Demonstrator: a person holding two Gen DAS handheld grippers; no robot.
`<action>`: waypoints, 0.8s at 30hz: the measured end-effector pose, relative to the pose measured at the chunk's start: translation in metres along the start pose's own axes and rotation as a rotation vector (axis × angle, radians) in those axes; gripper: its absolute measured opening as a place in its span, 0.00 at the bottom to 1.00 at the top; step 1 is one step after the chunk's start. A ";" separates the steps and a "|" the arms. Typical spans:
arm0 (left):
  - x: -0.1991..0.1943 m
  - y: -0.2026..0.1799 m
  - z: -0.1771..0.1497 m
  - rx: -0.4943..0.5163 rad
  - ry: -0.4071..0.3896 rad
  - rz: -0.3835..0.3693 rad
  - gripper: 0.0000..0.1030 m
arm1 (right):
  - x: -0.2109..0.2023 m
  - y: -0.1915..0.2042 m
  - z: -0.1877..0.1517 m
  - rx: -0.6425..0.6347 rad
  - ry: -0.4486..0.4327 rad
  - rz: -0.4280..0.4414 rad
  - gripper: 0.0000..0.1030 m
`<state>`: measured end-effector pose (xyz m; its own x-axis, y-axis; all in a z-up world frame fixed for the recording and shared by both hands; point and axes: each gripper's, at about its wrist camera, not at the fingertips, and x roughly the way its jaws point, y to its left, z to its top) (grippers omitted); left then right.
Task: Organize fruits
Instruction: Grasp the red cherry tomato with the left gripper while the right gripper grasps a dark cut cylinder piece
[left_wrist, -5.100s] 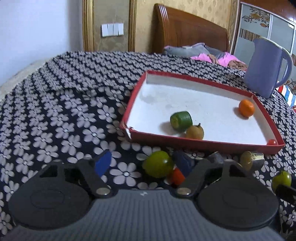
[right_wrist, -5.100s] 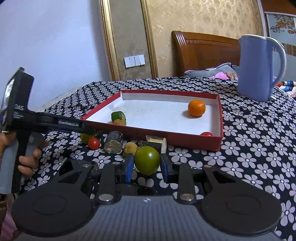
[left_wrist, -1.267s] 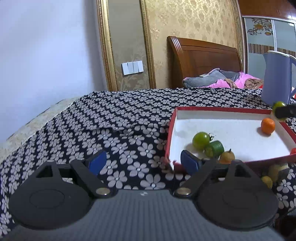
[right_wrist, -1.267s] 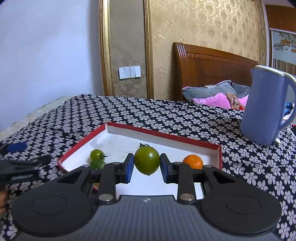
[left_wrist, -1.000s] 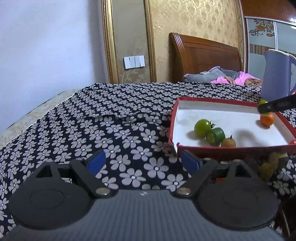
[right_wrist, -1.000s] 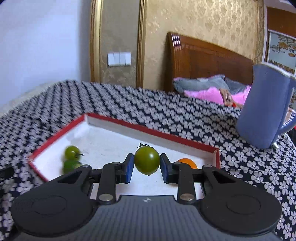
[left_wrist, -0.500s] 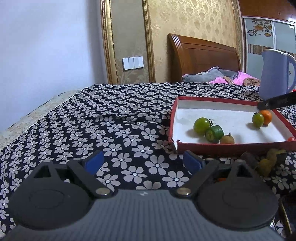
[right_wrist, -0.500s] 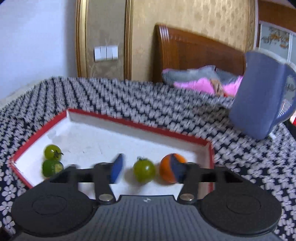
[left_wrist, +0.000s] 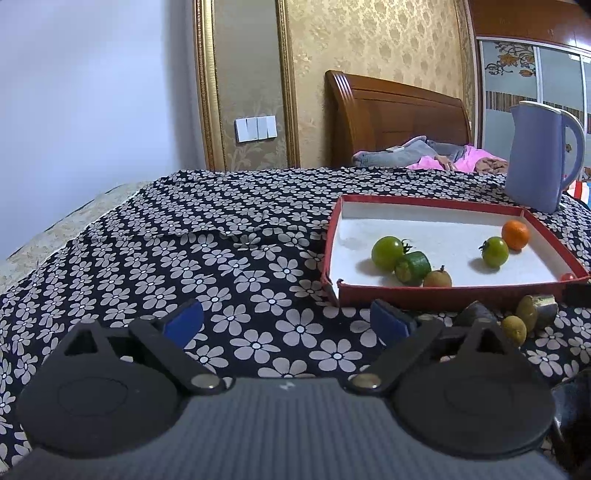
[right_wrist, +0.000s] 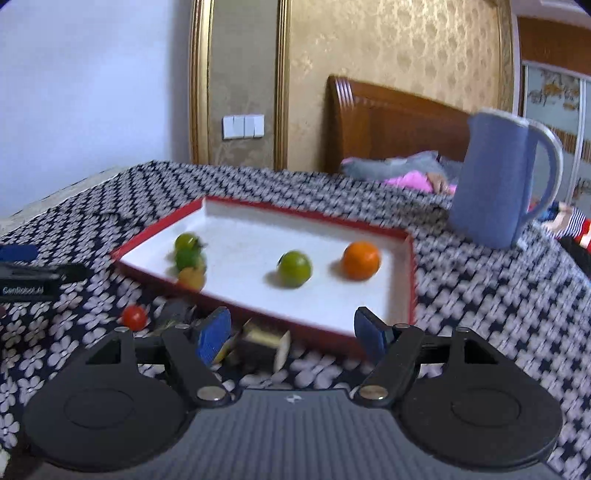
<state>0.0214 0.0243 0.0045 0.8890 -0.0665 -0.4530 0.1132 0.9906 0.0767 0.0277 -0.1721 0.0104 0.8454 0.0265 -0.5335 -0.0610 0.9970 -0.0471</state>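
Right gripper (right_wrist: 291, 338) hangs wide and empty just before the red tray (right_wrist: 412, 280), loose fruit (right_wrist: 134, 316) lying beside its near wall, nearer that hand. Left gripper (left_wrist: 286, 321) is opening wider, nothing between its jaws.

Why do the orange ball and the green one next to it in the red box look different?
The orange fruit is bright orange with no stalk showing; the green tomato is green and has a little dark stalk on top. The orange fruit sits nearer the far corner of the red tray; the green tomato is closer to the middle. Both are round, similar in size, and lie loose inside the tray.
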 end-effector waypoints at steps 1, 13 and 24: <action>-0.001 -0.001 0.000 0.003 -0.001 -0.003 0.95 | 0.002 0.004 -0.001 -0.010 0.005 -0.012 0.71; -0.001 0.004 -0.003 0.001 -0.003 -0.014 0.96 | 0.041 0.008 -0.004 0.028 0.139 0.037 0.44; 0.003 -0.006 0.009 0.028 0.049 -0.149 0.95 | 0.030 -0.004 -0.007 0.095 0.130 0.077 0.35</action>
<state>0.0273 0.0173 0.0106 0.8389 -0.2061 -0.5038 0.2553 0.9664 0.0296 0.0493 -0.1759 -0.0116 0.7640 0.1000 -0.6374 -0.0675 0.9949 0.0752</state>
